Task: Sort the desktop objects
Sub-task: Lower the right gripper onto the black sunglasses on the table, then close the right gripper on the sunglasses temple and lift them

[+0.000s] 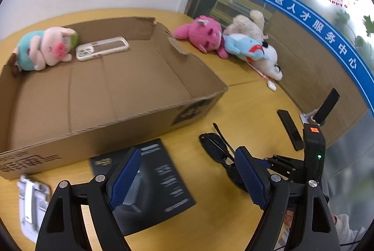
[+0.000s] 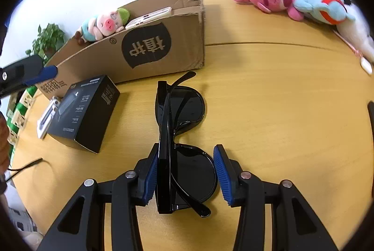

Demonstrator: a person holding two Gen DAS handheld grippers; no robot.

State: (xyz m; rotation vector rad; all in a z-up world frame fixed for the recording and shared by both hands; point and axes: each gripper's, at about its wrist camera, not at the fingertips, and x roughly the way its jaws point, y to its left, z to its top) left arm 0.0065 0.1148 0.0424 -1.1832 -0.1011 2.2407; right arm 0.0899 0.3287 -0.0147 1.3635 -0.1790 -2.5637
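On the desk [image 2: 268,92] before the cardboard box [image 2: 145,49], the sunglasses [image 2: 180,134] lie between the right gripper [image 2: 184,175] fingers, left pad touching, right pad apart; a lopsided close may skid them; left gripper [image 1: 187,178] gapes empty.

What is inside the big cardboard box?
Inside the cardboard box lie a pig plush and a white phone case. The rest of its floor looks bare; the near wall hides the strip just behind it.
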